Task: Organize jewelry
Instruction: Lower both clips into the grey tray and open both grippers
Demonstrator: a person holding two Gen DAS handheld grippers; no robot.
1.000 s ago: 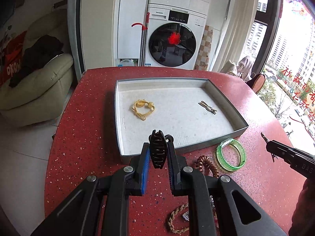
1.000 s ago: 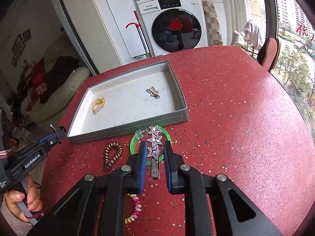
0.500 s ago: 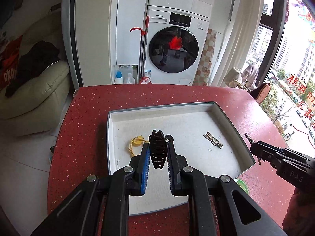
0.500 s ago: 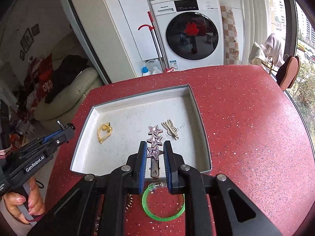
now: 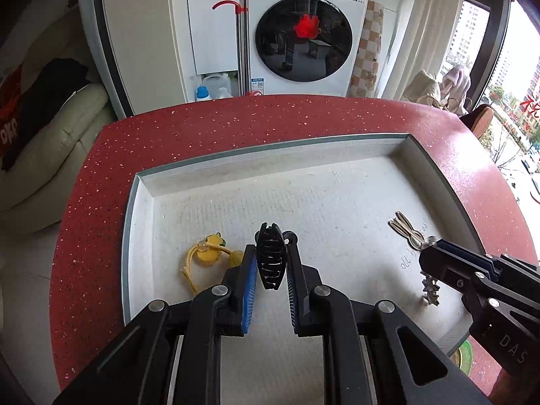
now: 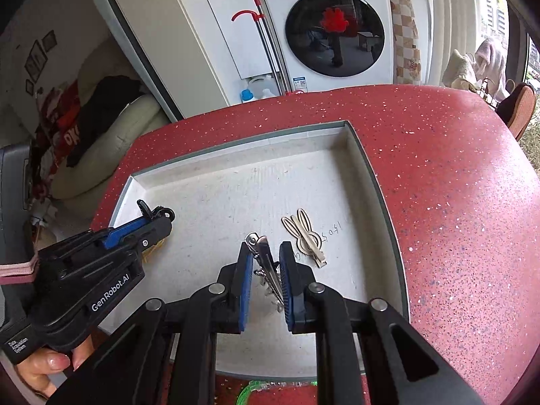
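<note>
Both claws hover over the grey tray [image 5: 135, 202] on the red desk [image 5: 236, 121], each with a piece to put down. The left claw [image 5: 271, 263] is closed narrowly on a black hair claw clip [image 5: 270, 256], pinched upright between its blue pads, above the tray floor just right of the yellow hair tie [image 5: 206, 256] that already lies there. The right claw [image 6: 265, 270] has its jaws a little apart with the star clip [image 6: 266, 270] between them; in the left view the stars [image 5: 430, 288] hang below its tip, and whether the pads are gripping the clip or it has begun to slip loose is hard to tell from here. A beige bunny clip [image 6: 305, 236] lies in the tray just right of that claw. A green bangle [image 6: 249, 393] sits outside the tray's near wall, so the task looks only partly done. The main risk is in the release: the hair clip is held high on its narrow body, so opening the left claw from this height could let it bounce or tumble onto the hair tie and tangle with it. The star clip, dangling and seemingly loosely held, could drop early and land on the bunny clip. The two claws are near each other over the tray, and a careless sideways move could knock one against the other.
</note>
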